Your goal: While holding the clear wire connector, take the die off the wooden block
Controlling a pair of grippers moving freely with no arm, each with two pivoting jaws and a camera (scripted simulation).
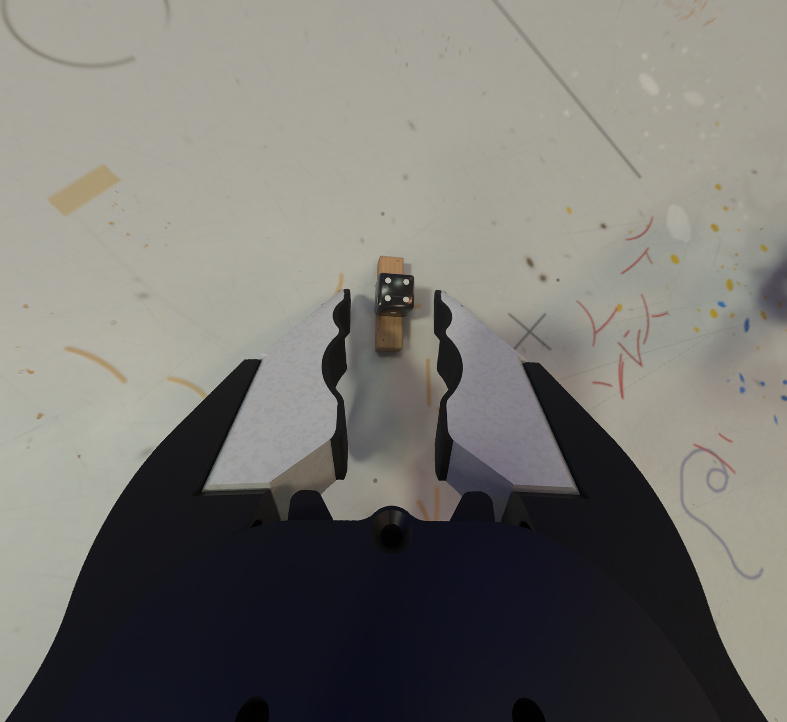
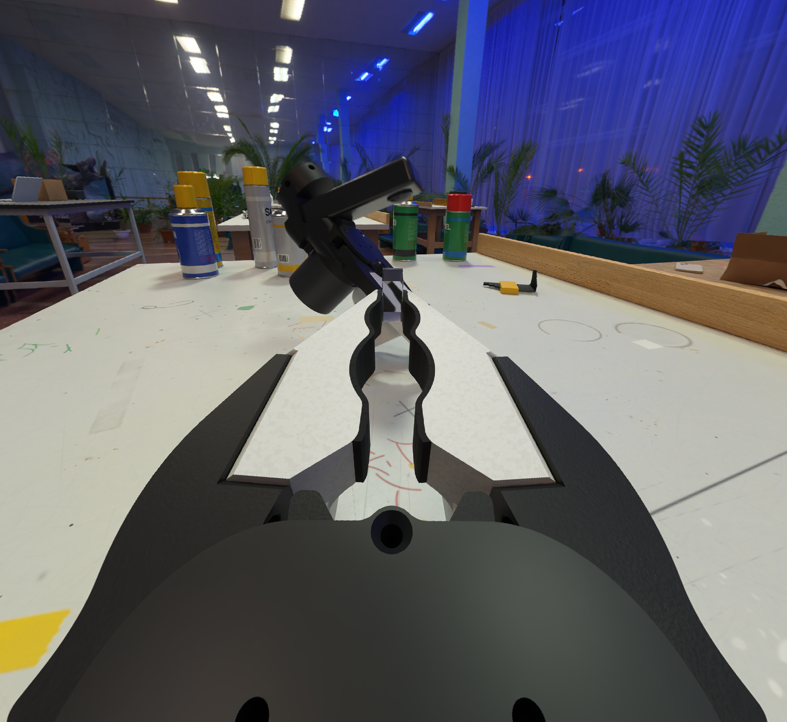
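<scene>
Your left gripper (image 1: 392,301) has its jaws released, spread wide with nothing between them, and it looks almost straight down at the table (image 1: 255,127). Just past the fingertips, centred in the gap, sits the black die (image 1: 394,293) on top of the wooden block (image 1: 389,333). The block lies flat, its long axis running straight away from you along the line of the fingers — so the fingers would come down on either side of it, not across its ends. The die sits at about the middle of the block and slightly overhangs its right edge. I judge you need only a short push forward and down before closing on the die's side faces.

Your right gripper (image 2: 392,305) is clenched on the clear wire connector (image 2: 392,295), pinched at the very fingertips and held up above the table. Its view looks across at the left gripper tilted downward — the die and block are hidden behind that, so the left is clearly the nearer one. Beyond stand spray cans (image 2: 193,241), and a small yellow-and-black tool (image 2: 511,286) lies off to the right.
</scene>
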